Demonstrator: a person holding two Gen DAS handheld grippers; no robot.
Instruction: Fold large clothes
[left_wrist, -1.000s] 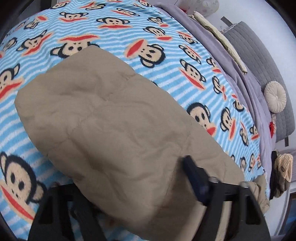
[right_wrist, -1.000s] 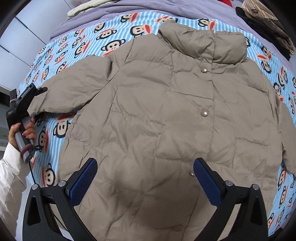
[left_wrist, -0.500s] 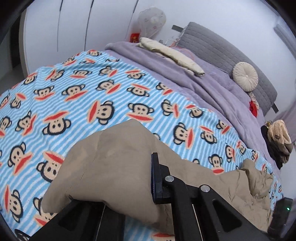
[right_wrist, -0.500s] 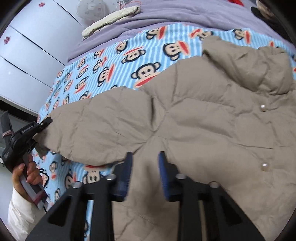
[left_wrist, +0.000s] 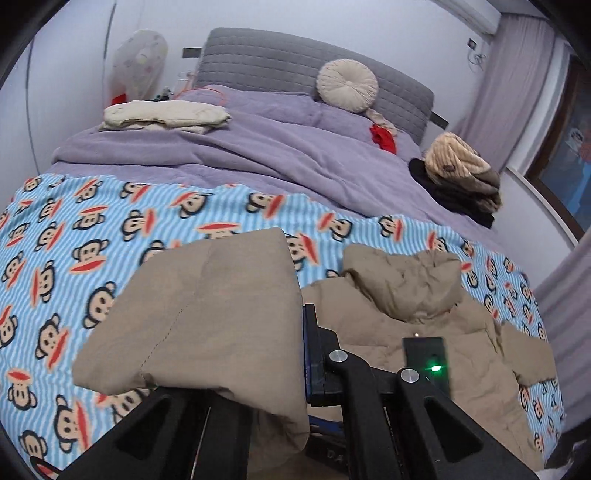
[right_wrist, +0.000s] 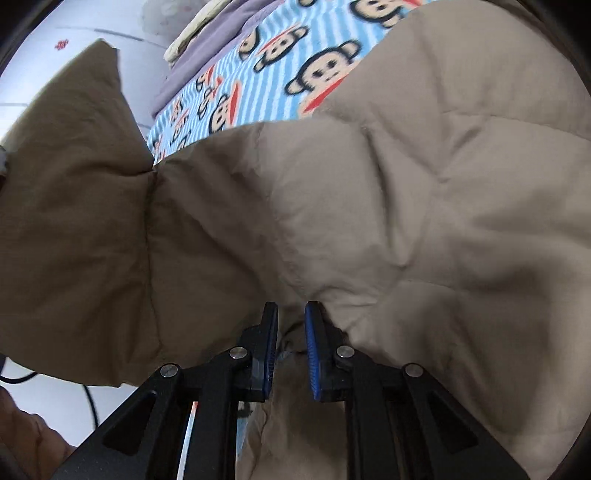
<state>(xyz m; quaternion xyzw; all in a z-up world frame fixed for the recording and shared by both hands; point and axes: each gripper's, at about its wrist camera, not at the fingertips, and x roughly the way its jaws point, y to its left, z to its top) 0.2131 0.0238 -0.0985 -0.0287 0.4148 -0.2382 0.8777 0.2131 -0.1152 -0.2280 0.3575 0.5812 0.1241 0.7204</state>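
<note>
Left wrist view first: the left gripper (left_wrist: 301, 354) is clenched tight on the sleeve (left_wrist: 207, 325) of the beige puffer jacket (left_wrist: 417, 325), which drapes up over the jaws and fills the lower middle of the frame. The rest of the jacket lies lower right on the monkey-print blanket (left_wrist: 74, 240), collar bunched up toward the middle right. Further up there's a purple duvet (left_wrist: 258, 147), a folded cream cloth (left_wrist: 166, 116) at upper left, a round cushion (left_wrist: 347, 85) against the grey headboard (left_wrist: 266, 62), and a pile of clothes (left_wrist: 461, 177) at the right edge of the bed.

Right wrist view: the right gripper (right_wrist: 291, 347) has pinched a fold of the jacket (right_wrist: 424, 203) between its blue pads (right_wrist: 314, 350), near the bottom middle. The jacket covers most of the frame, the lifted sleeve (right_wrist: 74, 203) spreads across the left side, and a strip of the blanket (right_wrist: 258, 74) shows at top centre.
</note>
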